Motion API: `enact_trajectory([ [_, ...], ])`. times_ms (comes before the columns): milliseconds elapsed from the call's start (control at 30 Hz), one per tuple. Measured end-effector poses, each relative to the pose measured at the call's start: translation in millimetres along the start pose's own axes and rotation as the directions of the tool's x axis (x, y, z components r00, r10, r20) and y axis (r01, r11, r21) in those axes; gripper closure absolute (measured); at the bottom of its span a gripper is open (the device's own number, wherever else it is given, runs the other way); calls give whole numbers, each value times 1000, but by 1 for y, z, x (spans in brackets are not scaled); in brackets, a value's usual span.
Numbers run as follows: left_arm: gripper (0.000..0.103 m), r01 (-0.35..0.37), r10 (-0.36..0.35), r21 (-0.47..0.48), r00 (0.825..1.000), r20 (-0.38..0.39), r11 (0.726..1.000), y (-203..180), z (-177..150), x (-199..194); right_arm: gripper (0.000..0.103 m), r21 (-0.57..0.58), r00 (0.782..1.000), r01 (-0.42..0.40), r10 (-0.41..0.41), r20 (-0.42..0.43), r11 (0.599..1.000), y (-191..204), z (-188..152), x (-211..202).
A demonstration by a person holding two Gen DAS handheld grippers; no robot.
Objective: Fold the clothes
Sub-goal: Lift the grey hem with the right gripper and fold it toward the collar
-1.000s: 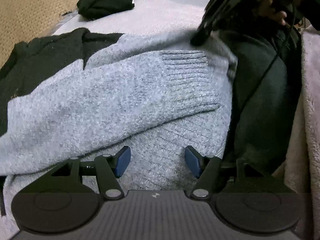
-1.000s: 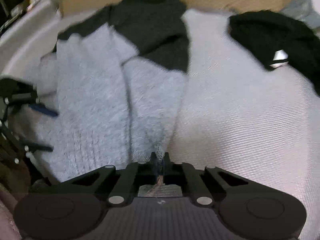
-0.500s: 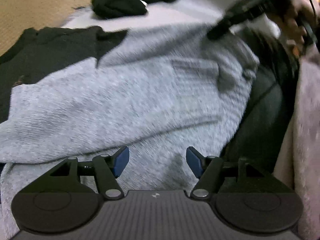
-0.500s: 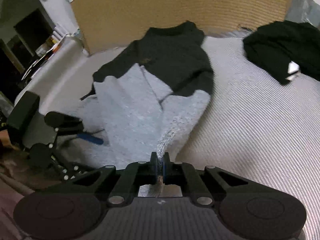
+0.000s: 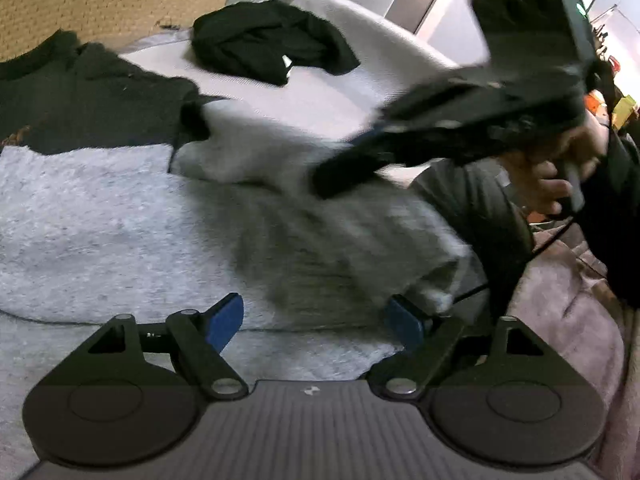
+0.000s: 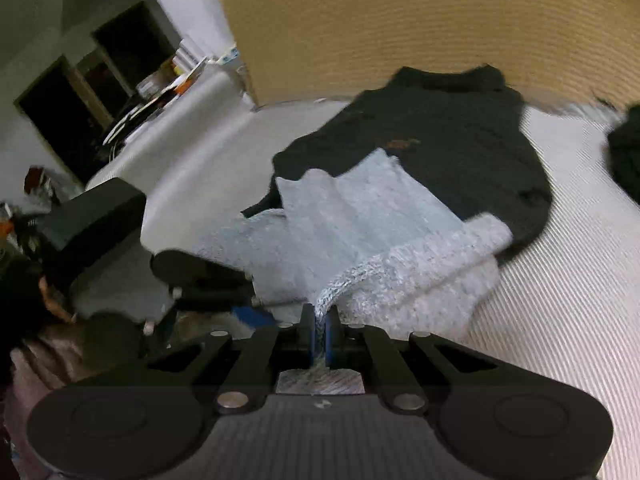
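While the left gripper [image 5: 314, 322] hovers over the knit, its blue-padded jaws have just been opening and now stand wide, pads clear of the fabric, nothing pinched. Right gripper [image 6: 319, 332] is clamped tight on a raised fold of the grey-and-black fuzzy knit sweater [image 6: 384, 232]; in the left wrist view it shows blurred at 2 o'clock, gripped by a hand [image 5: 560, 176]. Sweater lies spread on the white ribbed mattress cover [image 6: 568, 280], grey part near, black part beyond. At 12 o'clock in the left view, farther off, a crumpled black garment [image 5: 272, 50].
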State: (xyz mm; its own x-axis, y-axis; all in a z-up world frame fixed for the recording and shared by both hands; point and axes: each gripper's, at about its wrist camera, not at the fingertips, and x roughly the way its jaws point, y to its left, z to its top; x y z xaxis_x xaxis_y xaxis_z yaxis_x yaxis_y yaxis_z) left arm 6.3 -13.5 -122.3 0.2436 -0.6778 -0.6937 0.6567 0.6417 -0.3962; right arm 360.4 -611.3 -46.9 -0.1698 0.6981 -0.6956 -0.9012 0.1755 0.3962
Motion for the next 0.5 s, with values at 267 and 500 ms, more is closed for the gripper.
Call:
enact_trajectory([
  [267, 8, 212, -199, -138, 975, 103, 967, 21, 0, -18, 98, -22, 1000, -5, 5, -14, 1000, 6, 3, 11],
  [500, 37, 11, -12, -190, 1000, -5, 982, 19, 16, 22, 98, -51, 1000, -6, 5, -19, 999, 18, 11, 19],
])
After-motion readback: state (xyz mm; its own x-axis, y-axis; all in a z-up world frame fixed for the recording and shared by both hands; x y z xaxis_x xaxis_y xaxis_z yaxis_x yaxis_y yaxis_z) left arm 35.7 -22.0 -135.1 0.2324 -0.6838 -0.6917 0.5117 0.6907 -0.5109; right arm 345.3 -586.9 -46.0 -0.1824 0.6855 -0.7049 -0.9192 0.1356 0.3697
